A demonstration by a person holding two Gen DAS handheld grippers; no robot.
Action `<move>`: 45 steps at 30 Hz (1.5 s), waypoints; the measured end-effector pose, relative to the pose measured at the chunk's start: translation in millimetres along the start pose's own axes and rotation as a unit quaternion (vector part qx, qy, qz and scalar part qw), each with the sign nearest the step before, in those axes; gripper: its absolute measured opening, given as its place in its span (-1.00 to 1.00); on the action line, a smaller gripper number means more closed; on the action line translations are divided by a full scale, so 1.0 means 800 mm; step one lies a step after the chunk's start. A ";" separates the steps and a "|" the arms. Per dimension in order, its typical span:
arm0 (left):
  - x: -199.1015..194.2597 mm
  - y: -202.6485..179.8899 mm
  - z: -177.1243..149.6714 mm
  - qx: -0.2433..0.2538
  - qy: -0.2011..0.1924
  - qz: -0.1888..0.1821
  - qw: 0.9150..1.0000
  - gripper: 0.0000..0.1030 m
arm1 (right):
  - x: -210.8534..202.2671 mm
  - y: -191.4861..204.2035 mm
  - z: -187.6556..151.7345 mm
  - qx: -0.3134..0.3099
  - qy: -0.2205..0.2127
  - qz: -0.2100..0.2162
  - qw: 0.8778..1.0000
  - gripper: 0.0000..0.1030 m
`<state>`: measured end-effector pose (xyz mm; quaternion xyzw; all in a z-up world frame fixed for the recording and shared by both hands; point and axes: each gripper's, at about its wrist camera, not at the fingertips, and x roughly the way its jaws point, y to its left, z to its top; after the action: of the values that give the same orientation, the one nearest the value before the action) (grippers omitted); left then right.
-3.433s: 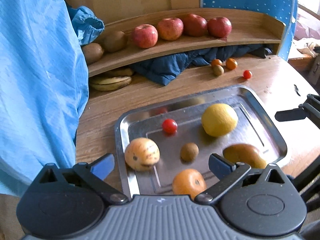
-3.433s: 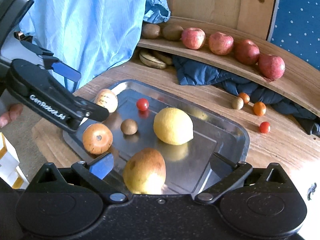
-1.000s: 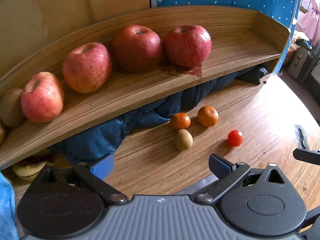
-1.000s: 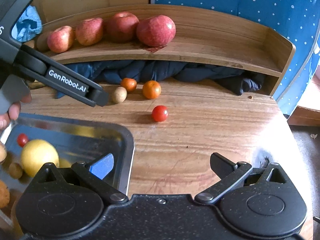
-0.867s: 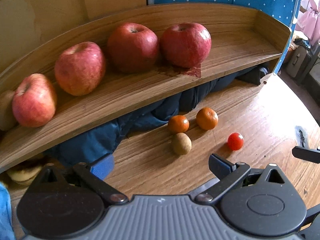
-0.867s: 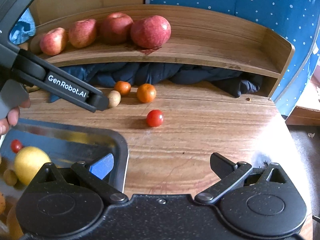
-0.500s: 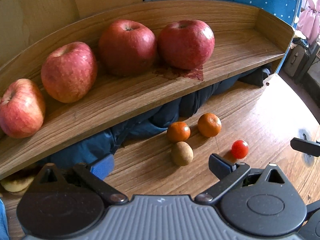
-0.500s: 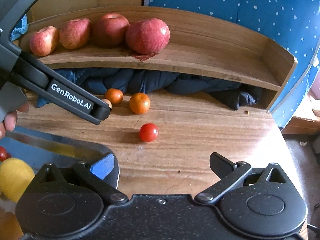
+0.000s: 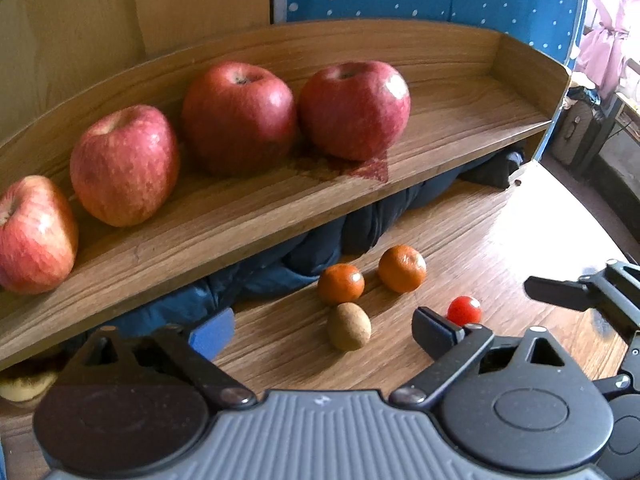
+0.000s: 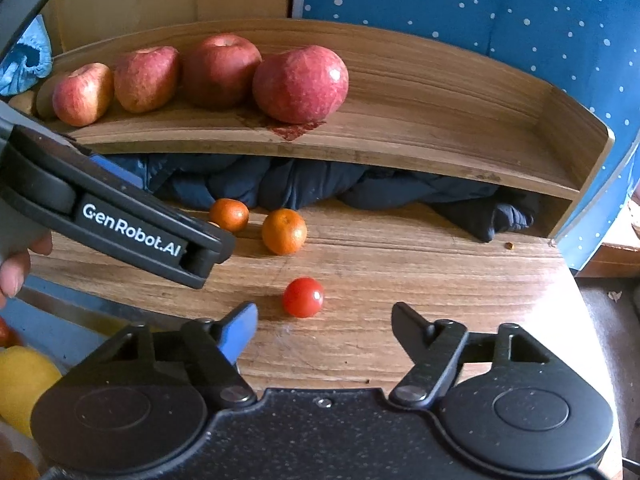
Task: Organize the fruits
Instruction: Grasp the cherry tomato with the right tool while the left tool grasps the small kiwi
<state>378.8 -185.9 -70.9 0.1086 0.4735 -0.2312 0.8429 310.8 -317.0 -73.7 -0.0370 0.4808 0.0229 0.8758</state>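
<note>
Hovering spread and empty over the wooden table (image 10: 420, 264), right gripper (image 10: 324, 326) frames a round cherry tomato (image 10: 303, 297) just ahead of its fingertips, left gripper (image 9: 322, 326) likewise unclenched, kiwi (image 9: 349, 326) between its fingers, long axis upright in view, mid-table.

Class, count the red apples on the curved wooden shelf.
4, in one row: apple far left, apple, apple, apple rightmost. More may lie beyond the left edge.
</note>
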 end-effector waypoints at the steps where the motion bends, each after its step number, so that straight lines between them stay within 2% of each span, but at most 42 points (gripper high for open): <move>1: 0.000 0.000 0.001 0.000 -0.001 -0.001 1.000 0.83 | 0.001 0.001 0.000 -0.001 -0.001 0.002 1.000 0.33; 3: 0.000 0.000 0.002 -0.001 -0.002 -0.004 1.000 0.78 | 0.002 0.003 0.001 -0.004 -0.001 0.004 1.000 0.20; 9: 0.001 0.003 0.003 -0.006 0.001 -0.011 1.000 0.60 | 0.008 0.006 0.004 -0.010 0.003 0.013 1.000 0.00; 18: 0.010 0.010 0.000 -0.022 0.018 -0.029 0.999 0.35 | 0.016 0.006 0.008 -0.009 0.009 0.016 1.000 -0.18; 31: 0.020 0.002 0.000 -0.017 0.030 -0.043 0.998 -0.07 | 0.022 -0.002 0.013 0.003 0.020 0.022 1.000 -0.33; 39: 0.025 0.008 0.001 -0.023 0.039 -0.041 0.998 -0.22 | 0.023 -0.005 0.013 0.013 0.020 0.026 0.999 -0.48; 45: 0.023 0.007 0.000 -0.019 0.039 -0.050 0.998 -0.43 | 0.022 -0.004 0.012 0.014 0.020 0.025 0.999 -0.49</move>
<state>389.7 -186.1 -86.3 0.0775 0.5151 -0.2593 0.8133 328.8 -319.3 -83.2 -0.0129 0.4991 0.0377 0.8656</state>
